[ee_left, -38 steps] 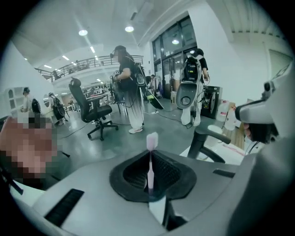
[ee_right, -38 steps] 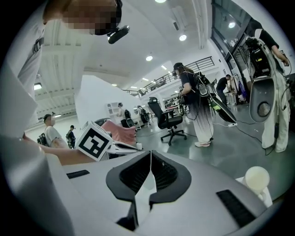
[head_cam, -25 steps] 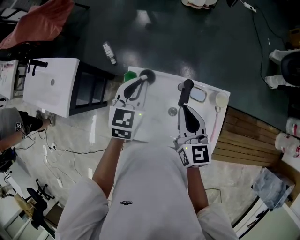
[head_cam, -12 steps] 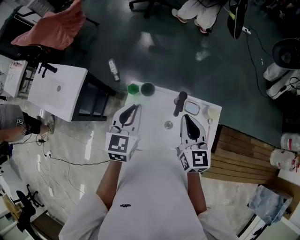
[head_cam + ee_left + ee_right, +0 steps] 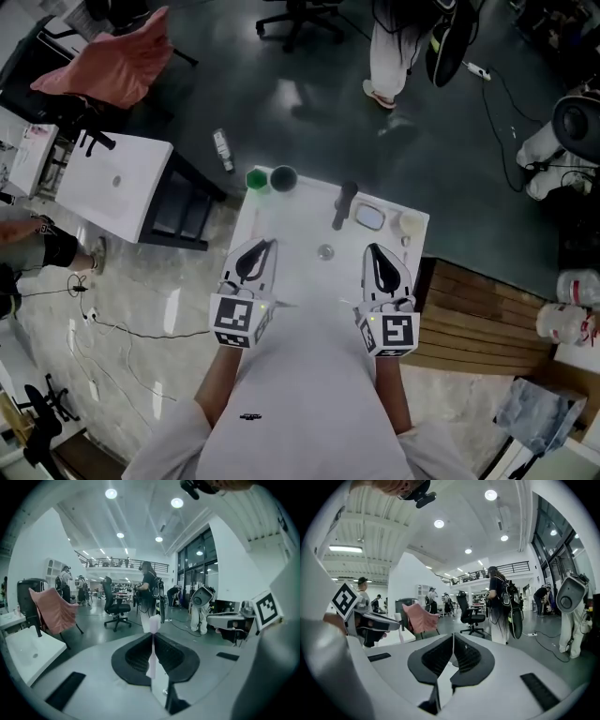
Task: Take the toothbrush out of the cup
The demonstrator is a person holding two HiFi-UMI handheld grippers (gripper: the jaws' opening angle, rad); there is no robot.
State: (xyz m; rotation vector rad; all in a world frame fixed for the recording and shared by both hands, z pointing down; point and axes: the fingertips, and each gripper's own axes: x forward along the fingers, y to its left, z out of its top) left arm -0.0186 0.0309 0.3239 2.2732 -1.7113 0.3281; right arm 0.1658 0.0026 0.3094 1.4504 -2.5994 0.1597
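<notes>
At the near edge of the table (image 5: 309, 220), my left gripper (image 5: 266, 247) clenched on the toothbrush (image 5: 153, 641), right gripper (image 5: 374, 250) closed empty, cup (image 5: 283, 178) at left's twelve o'clock.

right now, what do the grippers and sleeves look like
The left gripper and right gripper match: pale grey bodies, black ribbed fingers tapering to a point, and a white cube with black square markers. The sleeves are short and white.
</notes>
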